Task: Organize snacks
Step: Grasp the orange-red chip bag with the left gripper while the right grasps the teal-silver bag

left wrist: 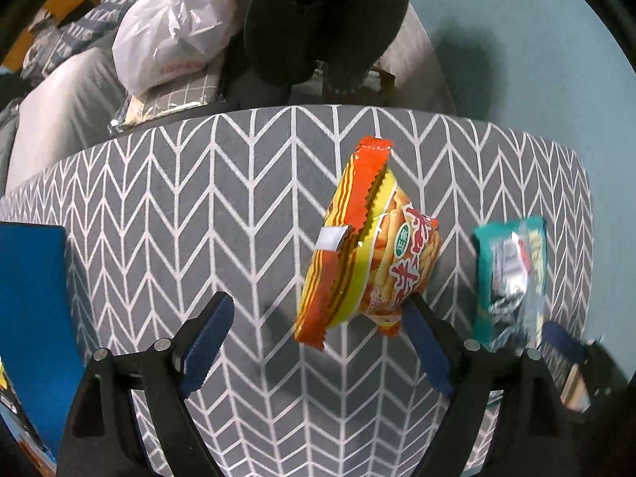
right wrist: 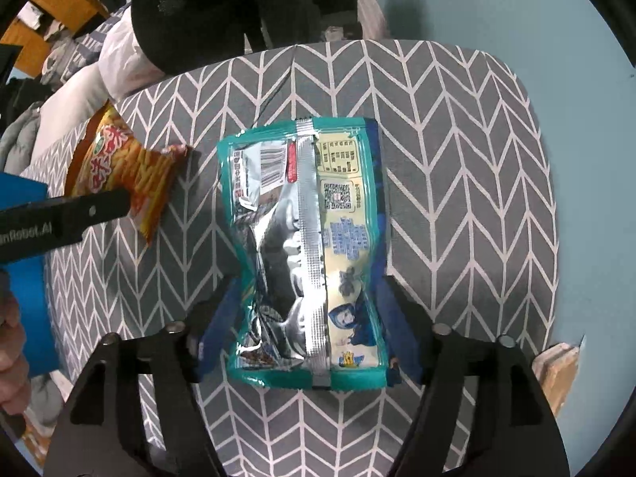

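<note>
An orange and yellow snack packet (left wrist: 365,246) stands on edge on the grey chevron tablecloth (left wrist: 198,198). My left gripper (left wrist: 318,342) is open; the packet's lower end sits between the fingers, against the right finger (left wrist: 427,342). The packet also shows in the right wrist view (right wrist: 127,175), beside the left gripper's finger (right wrist: 79,218). My right gripper (right wrist: 310,330) is shut on a teal and silver snack packet (right wrist: 310,238), squeezing it at the waist, back side up. That teal packet shows blurred in the left wrist view (left wrist: 512,278).
A blue box (left wrist: 31,318) stands at the table's left edge, also in the right wrist view (right wrist: 28,298). A white plastic bag (left wrist: 175,28) and bedding lie beyond the table. A black object (left wrist: 318,20) hangs behind the far edge. Teal floor (right wrist: 516,8) is to the right.
</note>
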`<action>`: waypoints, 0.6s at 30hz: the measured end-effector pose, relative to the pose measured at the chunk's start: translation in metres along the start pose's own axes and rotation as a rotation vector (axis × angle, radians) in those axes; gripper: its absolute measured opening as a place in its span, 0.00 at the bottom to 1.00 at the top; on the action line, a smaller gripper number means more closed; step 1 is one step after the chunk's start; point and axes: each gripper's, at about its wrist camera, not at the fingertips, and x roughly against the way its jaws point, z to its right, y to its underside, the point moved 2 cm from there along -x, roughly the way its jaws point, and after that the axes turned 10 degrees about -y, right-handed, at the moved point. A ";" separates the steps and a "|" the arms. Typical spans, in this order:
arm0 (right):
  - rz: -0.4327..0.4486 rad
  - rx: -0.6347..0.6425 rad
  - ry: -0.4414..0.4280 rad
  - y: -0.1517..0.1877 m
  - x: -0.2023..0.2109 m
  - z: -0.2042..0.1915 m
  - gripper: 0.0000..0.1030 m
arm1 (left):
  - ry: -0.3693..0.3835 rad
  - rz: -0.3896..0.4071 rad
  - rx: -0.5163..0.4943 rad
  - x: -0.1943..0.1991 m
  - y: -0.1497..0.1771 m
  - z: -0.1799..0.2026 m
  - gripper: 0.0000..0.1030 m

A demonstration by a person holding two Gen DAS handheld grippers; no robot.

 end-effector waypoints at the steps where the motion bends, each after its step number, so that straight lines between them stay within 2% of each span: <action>1: -0.001 -0.004 0.001 -0.001 0.000 -0.001 0.72 | 0.006 -0.005 0.009 -0.002 -0.003 0.000 0.85; 5: -0.012 -0.027 -0.003 -0.007 -0.005 0.000 0.72 | 0.025 -0.052 0.029 -0.006 -0.008 -0.003 0.85; 9: -0.015 -0.031 -0.015 -0.009 -0.007 0.003 0.72 | 0.041 -0.081 0.029 -0.005 0.000 -0.009 0.85; 13: -0.024 -0.026 -0.026 -0.005 -0.011 0.006 0.72 | 0.036 -0.068 0.009 0.006 0.004 -0.018 0.85; 18: -0.020 -0.022 -0.030 -0.006 -0.012 0.003 0.72 | 0.015 -0.033 -0.068 0.020 -0.014 -0.022 0.85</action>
